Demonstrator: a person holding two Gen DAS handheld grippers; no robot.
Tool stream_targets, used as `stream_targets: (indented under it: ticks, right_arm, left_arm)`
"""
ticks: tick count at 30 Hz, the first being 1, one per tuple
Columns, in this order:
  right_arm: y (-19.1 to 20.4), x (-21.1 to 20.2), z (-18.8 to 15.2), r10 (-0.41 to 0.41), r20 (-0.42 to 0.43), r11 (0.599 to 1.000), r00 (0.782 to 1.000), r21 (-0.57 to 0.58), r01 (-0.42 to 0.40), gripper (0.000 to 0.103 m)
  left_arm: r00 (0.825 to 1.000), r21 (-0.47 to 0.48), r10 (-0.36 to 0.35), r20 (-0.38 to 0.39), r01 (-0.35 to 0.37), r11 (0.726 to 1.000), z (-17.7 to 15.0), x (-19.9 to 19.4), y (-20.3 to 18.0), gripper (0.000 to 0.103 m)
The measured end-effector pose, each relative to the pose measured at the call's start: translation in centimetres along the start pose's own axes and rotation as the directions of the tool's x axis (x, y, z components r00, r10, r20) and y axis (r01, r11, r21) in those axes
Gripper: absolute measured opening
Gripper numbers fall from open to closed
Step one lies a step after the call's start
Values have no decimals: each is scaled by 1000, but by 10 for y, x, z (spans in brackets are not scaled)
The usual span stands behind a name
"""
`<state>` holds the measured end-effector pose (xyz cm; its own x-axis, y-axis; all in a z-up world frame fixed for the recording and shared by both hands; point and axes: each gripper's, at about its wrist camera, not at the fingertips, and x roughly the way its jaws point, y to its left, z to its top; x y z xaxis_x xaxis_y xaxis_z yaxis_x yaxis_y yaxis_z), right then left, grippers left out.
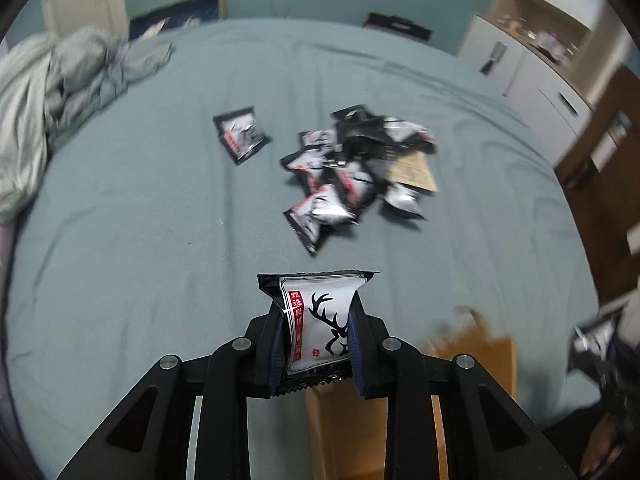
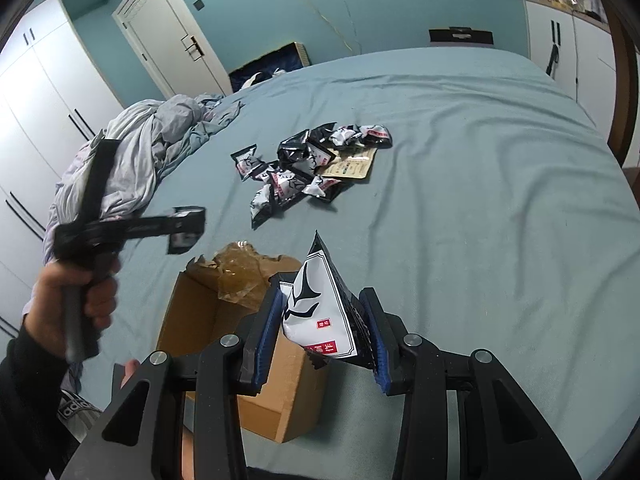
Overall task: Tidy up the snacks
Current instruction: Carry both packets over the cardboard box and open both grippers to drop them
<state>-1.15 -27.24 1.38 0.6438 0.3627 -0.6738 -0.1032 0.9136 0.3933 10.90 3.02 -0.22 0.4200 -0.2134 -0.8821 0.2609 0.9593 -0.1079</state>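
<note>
My left gripper is shut on a black-and-white snack packet with a deer print, held above the near part of the bed. My right gripper is shut on a like snack packet, held over the right edge of an open cardboard box. The box also shows in the left wrist view. A pile of several snack packets lies mid-bed, with one stray packet to its left. The pile shows in the right wrist view too. The left gripper appears there, blurred, left of the box.
A teal sheet covers the bed. A crumpled grey duvet lies at the bed's left. A tan flat pouch lies under the pile. Crinkled brown tape or film hangs on the box's far flap. White cupboards stand at the right.
</note>
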Motion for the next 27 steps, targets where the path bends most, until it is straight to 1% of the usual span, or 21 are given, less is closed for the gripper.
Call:
stream_targets:
  ticks: [2, 3, 5, 7, 8, 10, 12, 15, 17, 18, 19, 20, 21, 22, 24, 27]
  right_arm:
    - [-1, 1, -1, 11, -16, 1000, 1000, 8, -10, 38]
    - [-2, 0, -1, 22, -19, 1000, 1000, 13, -22, 38]
    - [-1, -4, -3, 77, -18, 997, 997, 17, -76, 38]
    - [2, -7, -3, 98, -17, 995, 995, -2, -98, 38]
    - [2, -6, -4, 99, -24, 995, 995, -12, -99, 38]
    - [4, -2, -5, 81, -44, 996, 996, -27, -82, 38]
    - [5, 1, -4, 72, -60, 997, 996, -31, -74, 38]
    - [4, 2, -4, 67, -69, 997, 995, -25, -69, 38]
    - [4, 1, -2, 64, -72, 998, 995, -23, -66, 38]
    - [6, 0, -2, 64, -71, 998, 995, -25, -66, 38]
    - [6, 0, -2, 64, -75, 997, 995, -29, -66, 38]
    - [8, 1, -1, 64, -80, 997, 995, -34, -66, 38]
    - [10, 0, -3, 62, -83, 997, 995, -38, -66, 38]
    - [12, 1, -3, 59, -86, 997, 995, -45, -63, 38]
    - [17, 3, -4, 58, -93, 996, 994, -58, -63, 38]
    - [23, 6, -3, 69, -101, 995, 992, -67, -76, 38]
  left_arm:
    - [999, 39, 29, 33, -31, 999, -10, -12, -9, 26]
    - [999, 48, 31, 41, -33, 998, -16, -18, -13, 26]
    - [999, 59, 11, 45, -13, 998, -25, -24, -27, 26]
    - [999, 89, -1, 43, -3, 996, -38, -29, -36, 26]
    - [999, 114, -3, 43, -2, 993, -44, -29, -42, 26]
    - [998, 145, 23, 50, -31, 989, -52, -27, -50, 26]
    - [997, 136, 55, 56, -62, 989, -54, -22, -49, 26]
    - [999, 95, 33, 33, -36, 995, -55, -11, -40, 27]
    - [1000, 89, 19, 25, -21, 996, -57, -7, -39, 27]
    - [1000, 88, 11, 25, -13, 996, -57, -6, -38, 29]
    - [1000, 83, 9, 29, -11, 997, -55, -5, -37, 39]
    - [999, 75, 16, 32, -18, 997, -55, -6, -37, 46]
    - [999, 67, 21, 39, -23, 998, -55, -6, -36, 59]
    - [999, 57, 21, 50, -23, 998, -54, -8, -34, 66]
    - [998, 34, 16, 62, -19, 999, -52, -13, -29, 68]
    - [997, -12, 37, 70, -36, 999, -52, -21, -19, 71]
